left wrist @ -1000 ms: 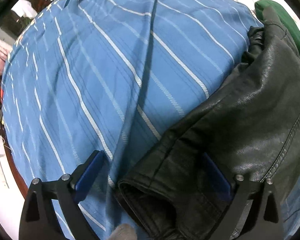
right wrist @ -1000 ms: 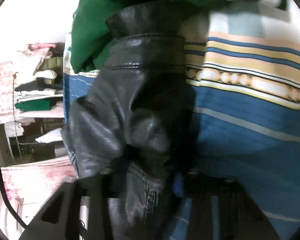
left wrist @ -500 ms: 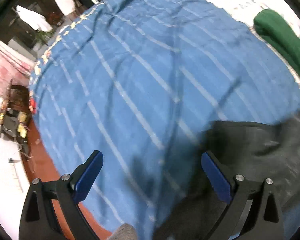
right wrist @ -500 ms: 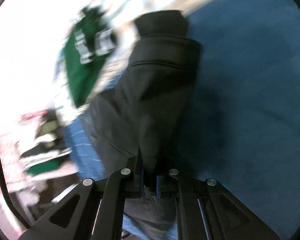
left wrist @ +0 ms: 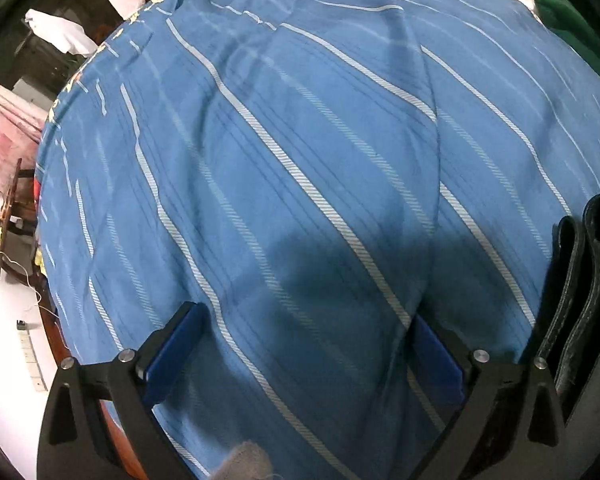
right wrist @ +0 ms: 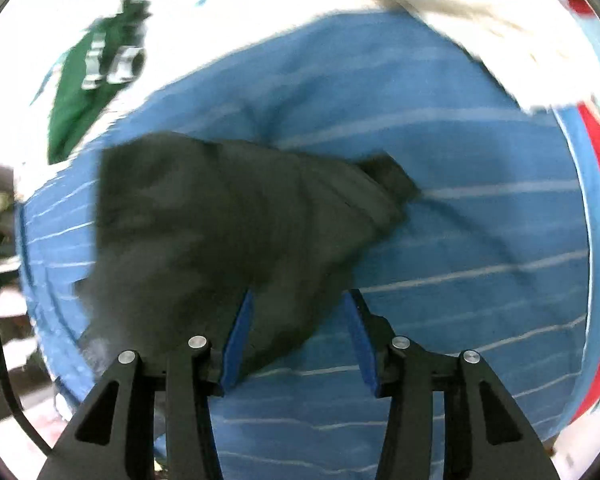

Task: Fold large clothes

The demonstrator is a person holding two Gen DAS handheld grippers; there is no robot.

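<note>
Black leather jacket [right wrist: 228,224] lies bunched on the blue striped bedspread [left wrist: 300,152], a green garment [right wrist: 96,80] beyond it. The right gripper [right wrist: 298,340] hangs above, jaws opening, gripping nothing. The left gripper [left wrist: 304,356] stands wide open over bare bedspread; there only the jacket's edge [left wrist: 580,280] shows.

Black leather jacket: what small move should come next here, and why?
Probably finish letting go and lift the right gripper clear. Its jaws are opening, with the black leather jacket lying bunched on the blue striped bedspread and partly between the blue pads. The left gripper is open over bare bedspread, the jacket's edge beside it.
</note>
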